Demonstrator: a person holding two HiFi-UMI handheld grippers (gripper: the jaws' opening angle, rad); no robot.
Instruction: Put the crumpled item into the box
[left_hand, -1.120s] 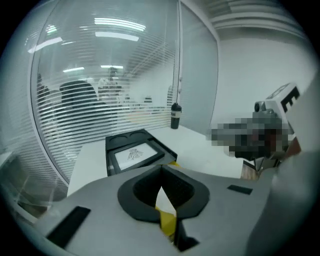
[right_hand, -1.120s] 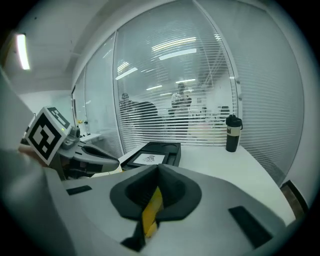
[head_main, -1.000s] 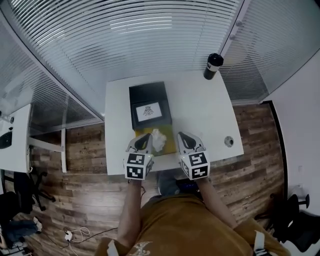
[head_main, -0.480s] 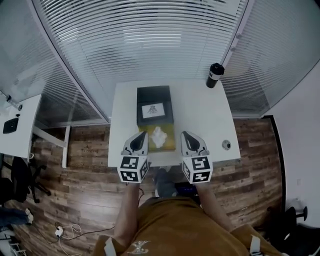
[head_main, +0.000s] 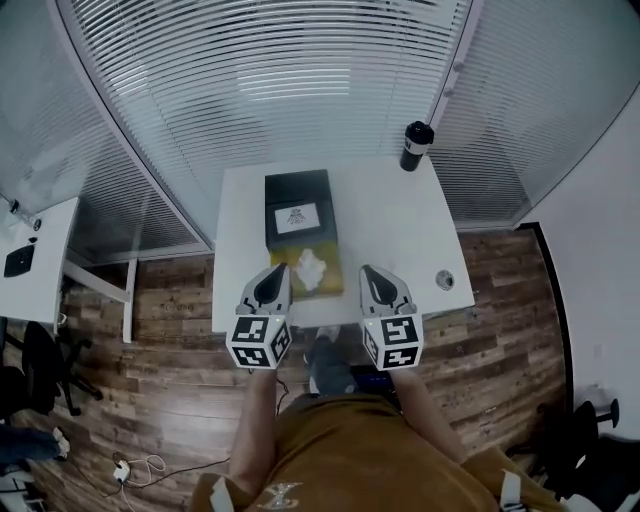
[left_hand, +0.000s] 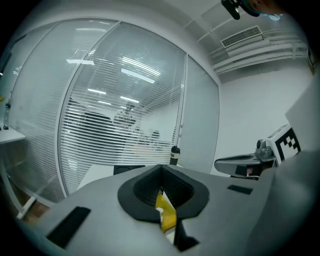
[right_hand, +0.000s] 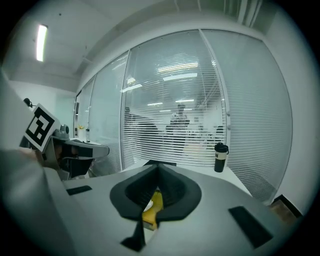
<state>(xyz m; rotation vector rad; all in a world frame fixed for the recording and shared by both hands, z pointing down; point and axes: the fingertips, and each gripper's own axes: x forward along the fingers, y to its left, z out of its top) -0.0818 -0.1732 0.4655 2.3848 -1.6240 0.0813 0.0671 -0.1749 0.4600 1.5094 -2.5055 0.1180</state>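
Note:
A white crumpled item (head_main: 311, 266) lies in an open yellow box (head_main: 330, 282) near the front edge of the white table (head_main: 400, 225). Behind it, touching, lies a black box part with a white label (head_main: 298, 215). My left gripper (head_main: 277, 274) hovers just left of the yellow box, shut and holding nothing. On the other side of the box my right gripper (head_main: 373, 274) is shut and empty as well. In the left gripper view only a yellow strip of the box (left_hand: 166, 216) shows through the shut left gripper (left_hand: 161, 169). The right gripper (right_hand: 157, 166) likewise frames the yellow box (right_hand: 153, 206).
A black bottle (head_main: 415, 145) stands at the table's far right corner, also seen as the bottle (left_hand: 174, 155) and the bottle (right_hand: 220, 157). A small round object (head_main: 445, 280) lies near the front right edge. Glass walls with blinds surround the table; wood floor lies below.
Both grippers have drawn back a little from the yellow box toward the table's front edge. The crumpled item stays in the box. The head view has shifted.

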